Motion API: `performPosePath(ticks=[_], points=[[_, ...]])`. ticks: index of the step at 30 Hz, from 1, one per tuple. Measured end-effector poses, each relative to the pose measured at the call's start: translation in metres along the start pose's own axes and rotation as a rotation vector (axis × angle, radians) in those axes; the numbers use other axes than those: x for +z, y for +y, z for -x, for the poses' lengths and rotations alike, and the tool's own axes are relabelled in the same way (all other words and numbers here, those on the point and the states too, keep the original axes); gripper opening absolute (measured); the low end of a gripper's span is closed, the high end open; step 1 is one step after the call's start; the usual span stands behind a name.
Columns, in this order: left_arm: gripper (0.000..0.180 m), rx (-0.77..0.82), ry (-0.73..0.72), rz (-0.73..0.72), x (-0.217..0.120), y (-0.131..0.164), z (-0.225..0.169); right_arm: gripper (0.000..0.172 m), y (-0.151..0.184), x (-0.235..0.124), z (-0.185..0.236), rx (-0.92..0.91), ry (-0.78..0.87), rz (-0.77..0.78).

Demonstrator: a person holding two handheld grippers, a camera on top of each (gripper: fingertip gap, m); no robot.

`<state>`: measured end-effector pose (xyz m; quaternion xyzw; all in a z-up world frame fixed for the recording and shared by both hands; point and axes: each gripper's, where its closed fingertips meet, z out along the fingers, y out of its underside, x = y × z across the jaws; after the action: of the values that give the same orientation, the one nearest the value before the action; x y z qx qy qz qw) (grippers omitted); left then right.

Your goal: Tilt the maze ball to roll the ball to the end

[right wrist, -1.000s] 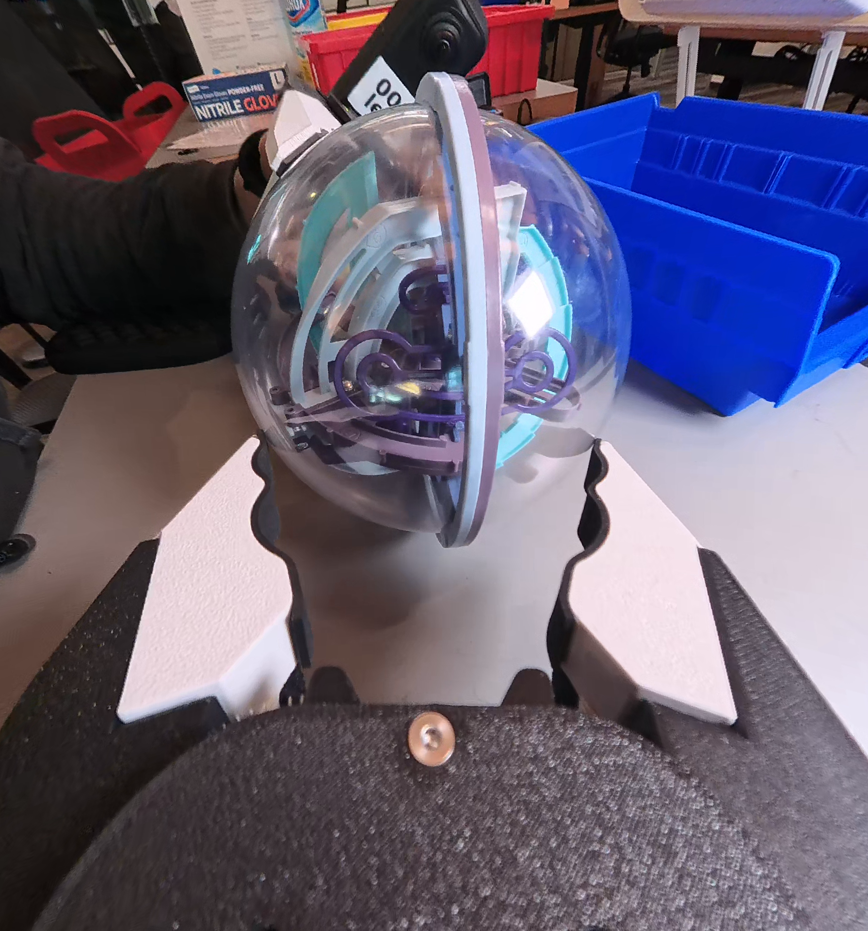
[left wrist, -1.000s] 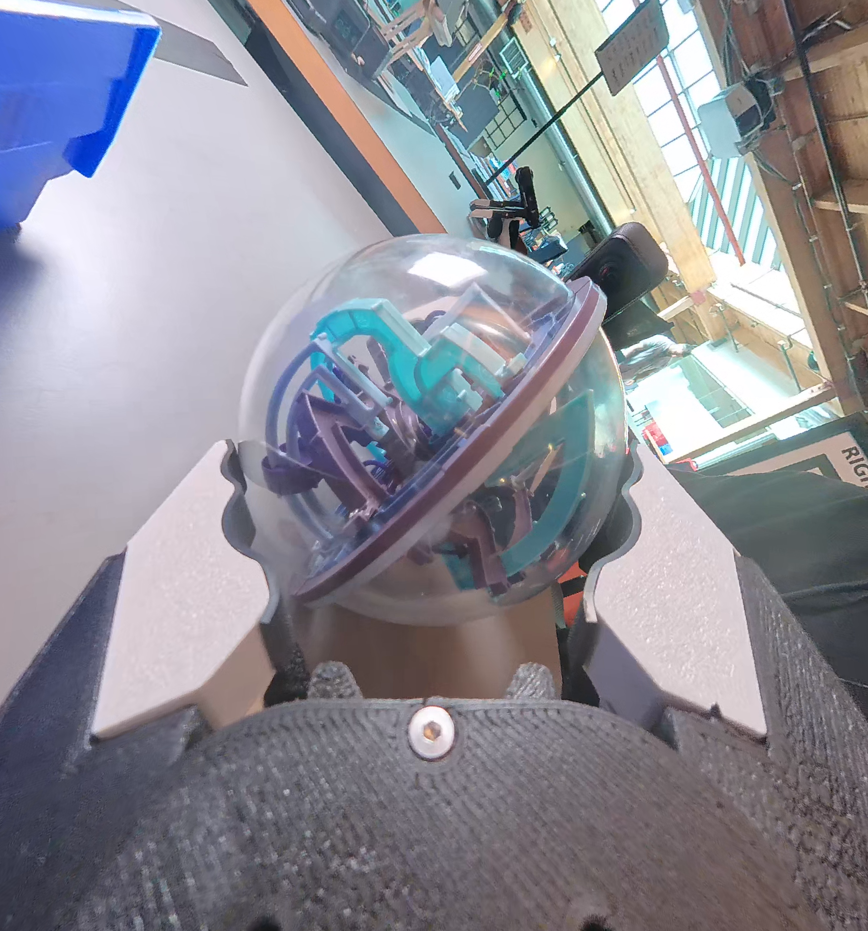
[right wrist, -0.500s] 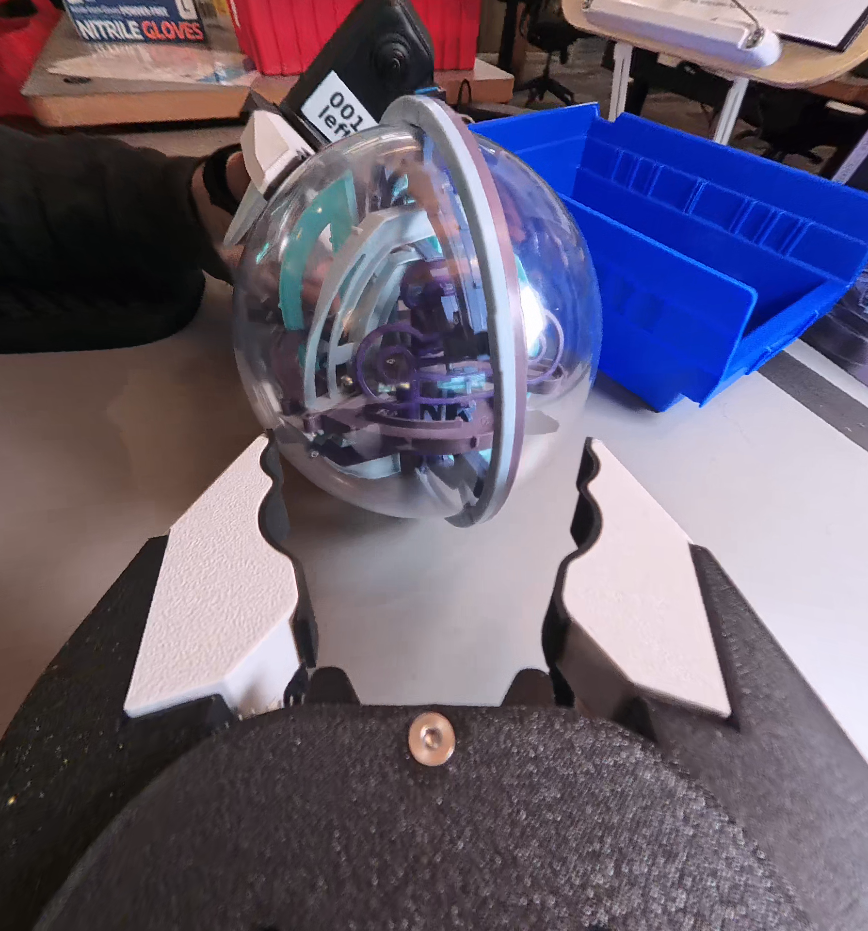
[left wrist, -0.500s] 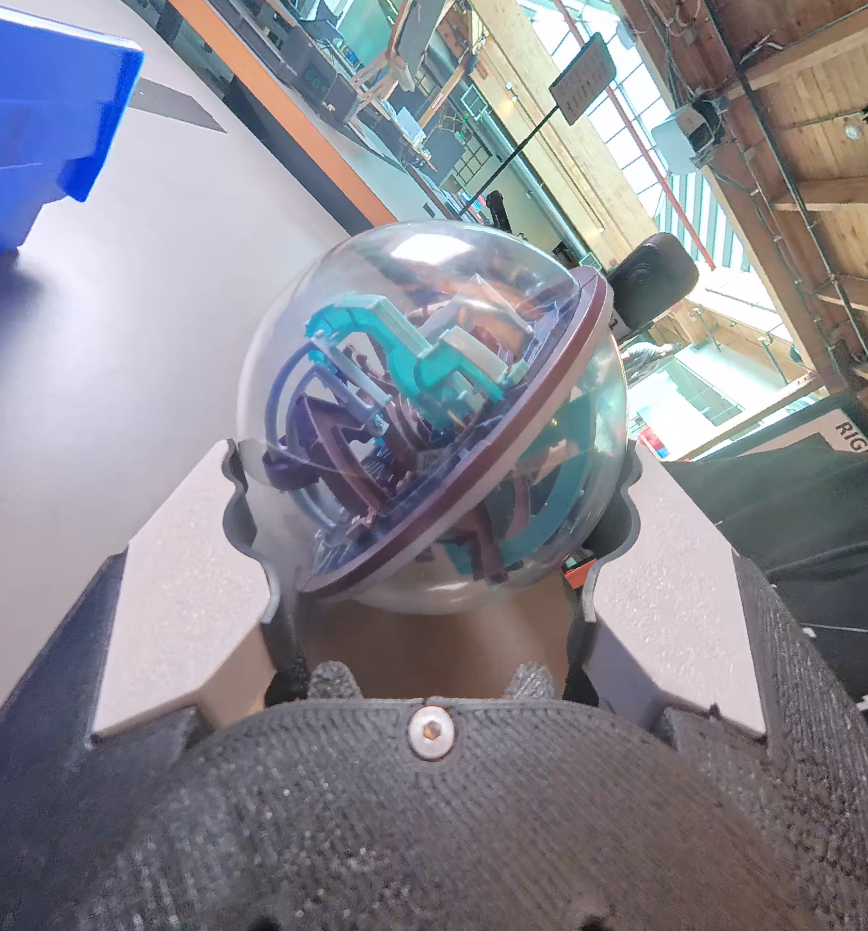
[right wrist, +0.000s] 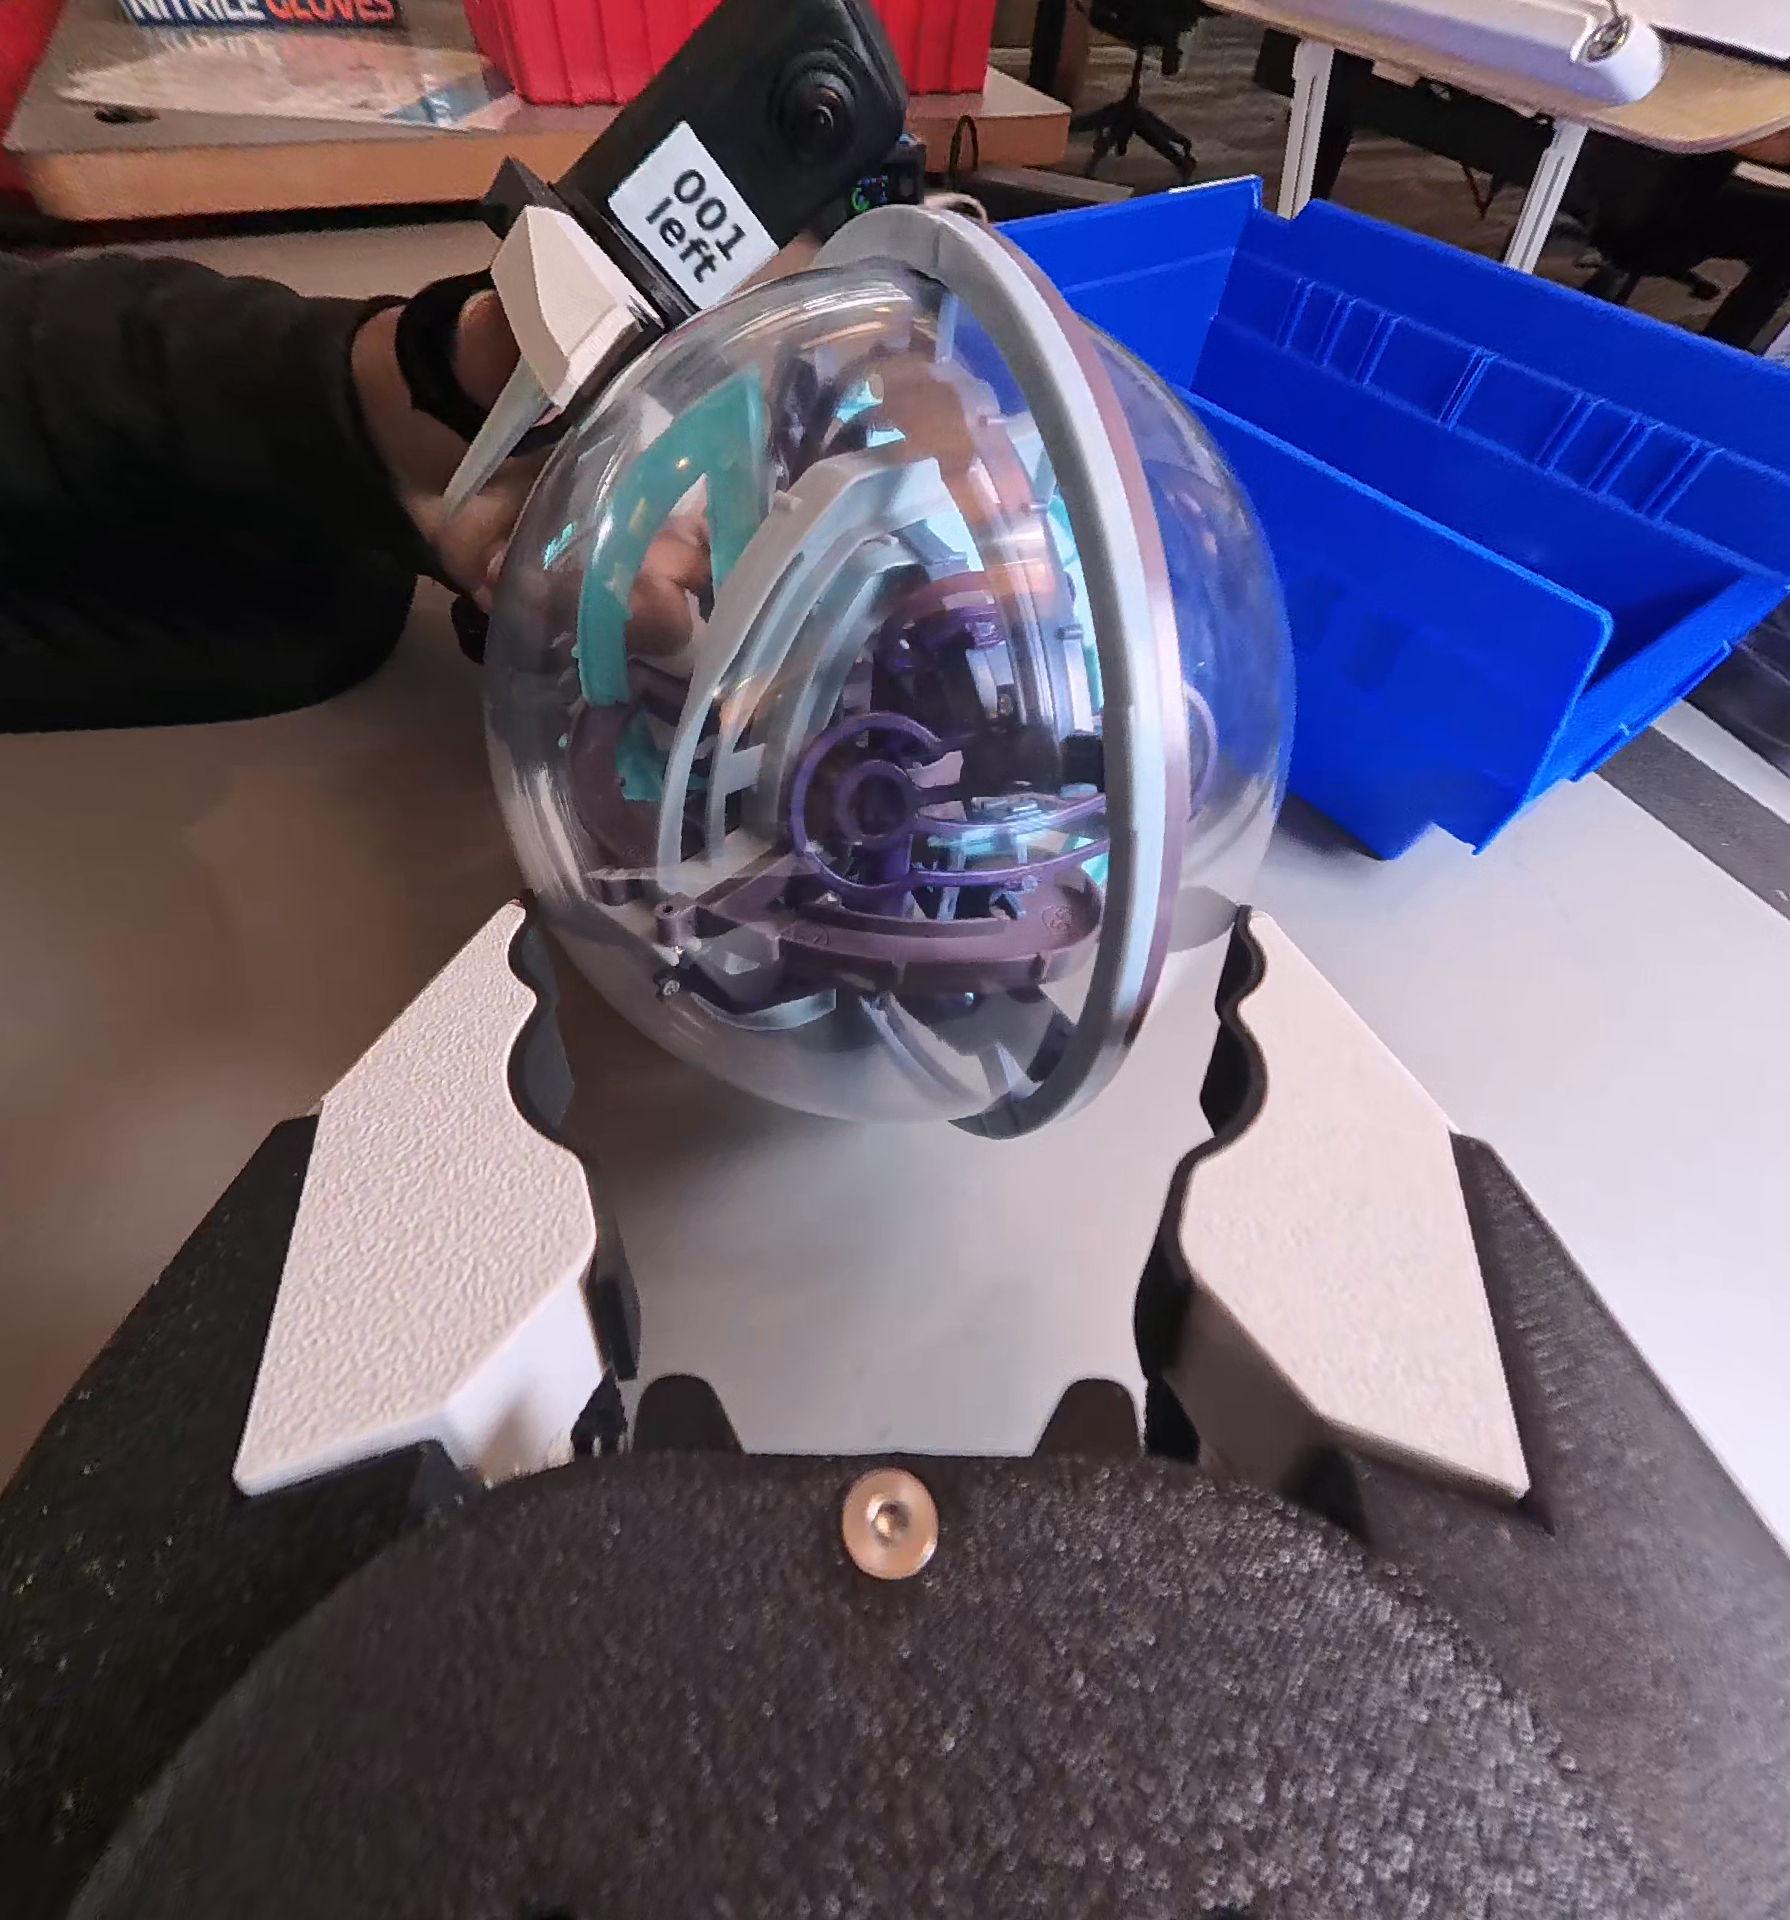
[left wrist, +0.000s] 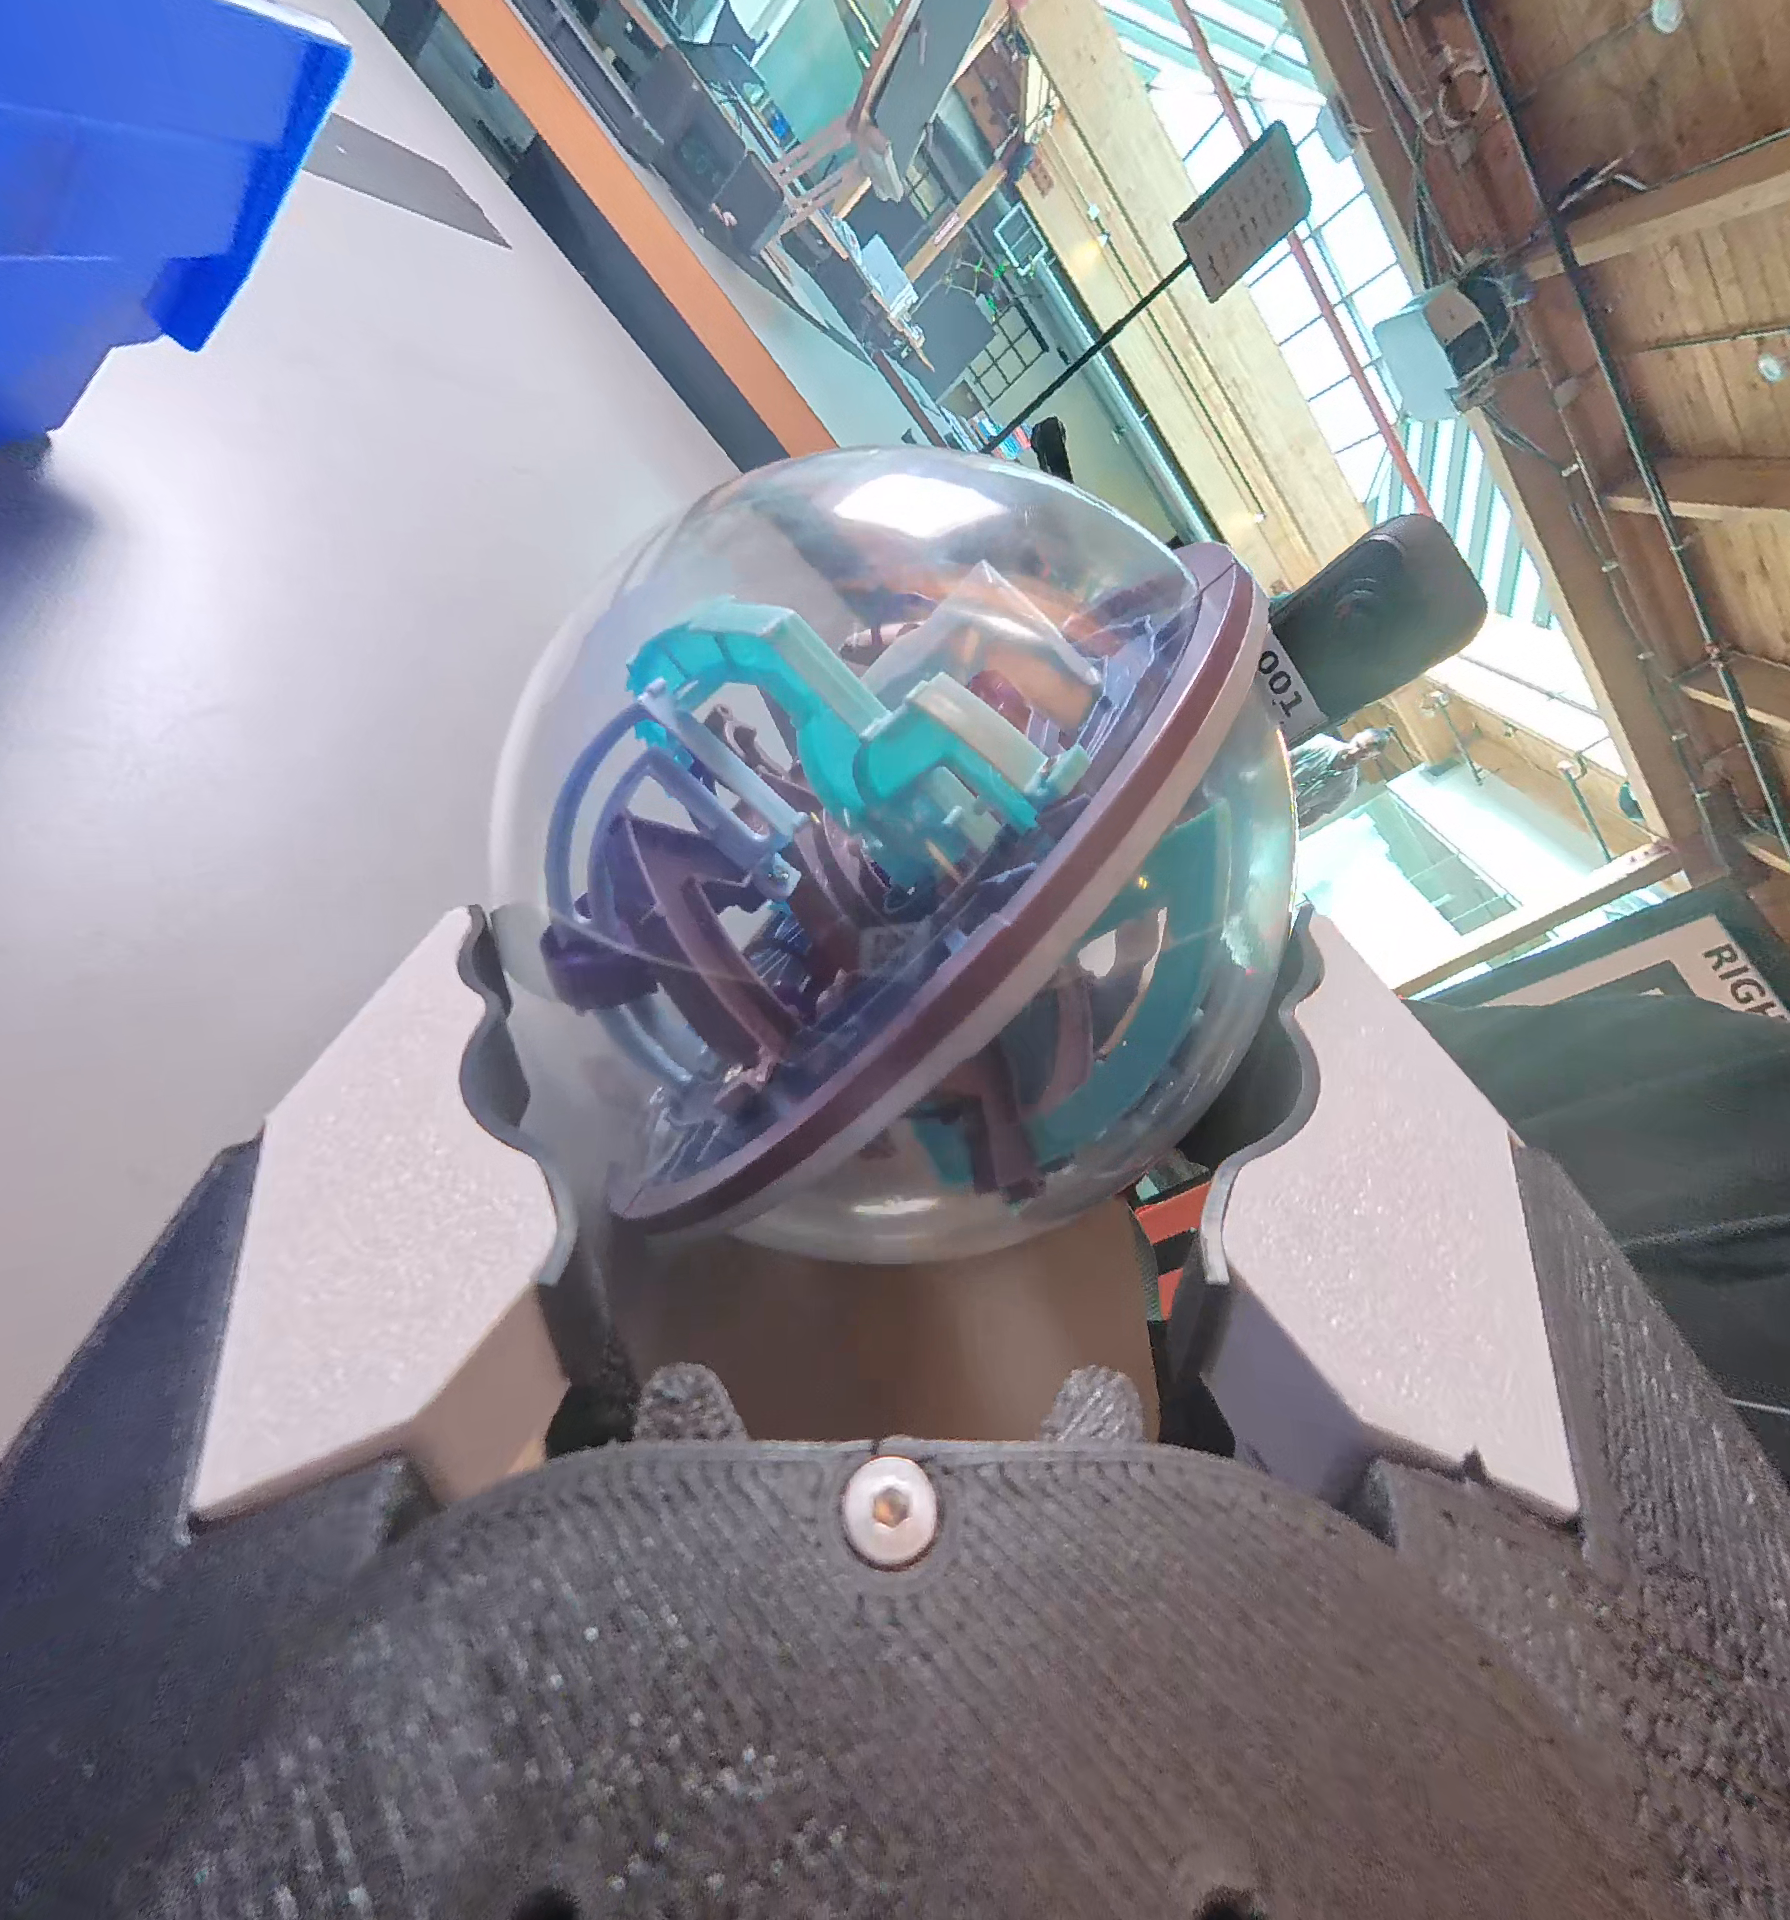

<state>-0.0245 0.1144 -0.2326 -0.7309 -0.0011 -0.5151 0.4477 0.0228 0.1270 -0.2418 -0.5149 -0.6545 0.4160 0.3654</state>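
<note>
The clear maze ball (left wrist: 891, 852), filled with teal and purple tracks, is lifted off the desk (left wrist: 195, 727) between both tools. The left hand-held gripper (left wrist: 886, 966) clamps it, both fingertips pressed to the shell. The right hand-held gripper (right wrist: 886, 966) grips the same ball (right wrist: 880, 675) from the opposite side, its ring running steeply. A blue bin (right wrist: 1493, 540) sits beyond the ball, right of the right hand-held gripper.

Workshop, timber ceiling beams (left wrist: 1701, 488), blue parts bins (right wrist: 1493, 520)
</note>
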Motion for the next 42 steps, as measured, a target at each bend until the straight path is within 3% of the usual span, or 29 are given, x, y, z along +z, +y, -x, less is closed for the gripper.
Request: performPosePath(ticks=[6, 14, 23, 33, 38, 40, 42], points=[[0.147, 0.100, -0.036, 0.040, 0.002, 0.006, -0.002, 0.123, 0.003, -0.001, -0.006, 0.046, -0.055, -0.031], [0.140, 0.402, -0.150, 0.065, 0.004, 0.008, 0.003, 0.121, 0.015, 0.002, -0.007, 0.131, -0.103, -0.017], [0.140, 0.349, -0.123, 0.022, -0.004, -0.004, -0.001, 0.105, 0.042, 0.008, 0.005, 0.061, -0.145, 0.139], [0.134, 0.385, -0.123, 0.043, -0.005, -0.009, -0.003, 0.047, 0.006, -0.032, -0.021, -0.123, -0.127, 0.078], [0.133, 0.377, -0.120, 0.034, -0.004, -0.014, -0.004, 0.035, -0.003, -0.035, -0.028, -0.108, -0.198, 0.041], [0.134, 0.375, -0.107, 0.025, -0.004, -0.017, -0.007, 0.012, 0.000, -0.033, -0.028, -0.102, -0.225, 0.038], [0.134, 0.371, -0.111, 0.021, -0.004, -0.019, -0.008, 0.008, 0.006, -0.029, -0.023, -0.084, -0.263, 0.037]])
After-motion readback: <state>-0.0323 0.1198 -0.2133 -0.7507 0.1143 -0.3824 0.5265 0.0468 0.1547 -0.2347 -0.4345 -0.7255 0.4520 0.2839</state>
